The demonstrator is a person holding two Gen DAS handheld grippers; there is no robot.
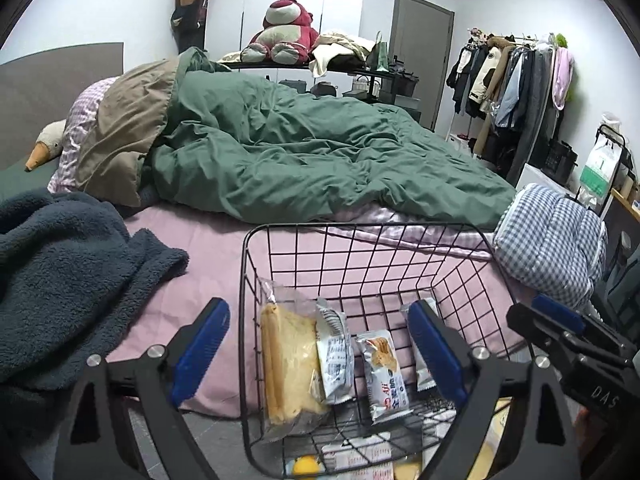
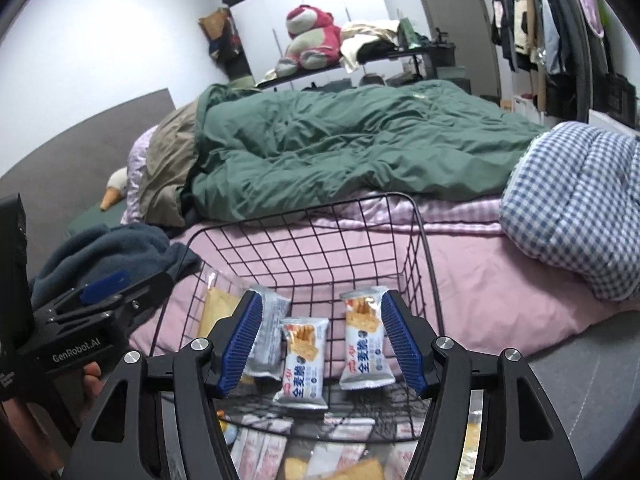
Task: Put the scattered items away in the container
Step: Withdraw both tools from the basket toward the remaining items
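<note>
A black wire basket [image 1: 256,236] [image 2: 420,216] stands against the bed's near edge. Inside it lean a wrapped bread slice [image 1: 286,364] [image 2: 218,308] and several white cracker packets [image 1: 384,372] [image 2: 304,364], one at the right [image 2: 366,340]. More packets lie in the basket's bottom [image 2: 344,452]. My left gripper [image 1: 318,356] is open and empty, its fingers astride the basket's left wall. My right gripper [image 2: 322,344] is open and empty above the basket, packets showing between its fingers. The right gripper also shows at the right of the left wrist view [image 1: 568,340].
The bed has a pink sheet [image 1: 208,248], a rumpled green duvet [image 1: 320,152], a dark blue fleece [image 1: 60,280] at left and a blue checked cushion [image 1: 552,240] at right. A clothes rack [image 1: 516,92] and a shelf with a pink plush bear [image 1: 286,28] stand behind.
</note>
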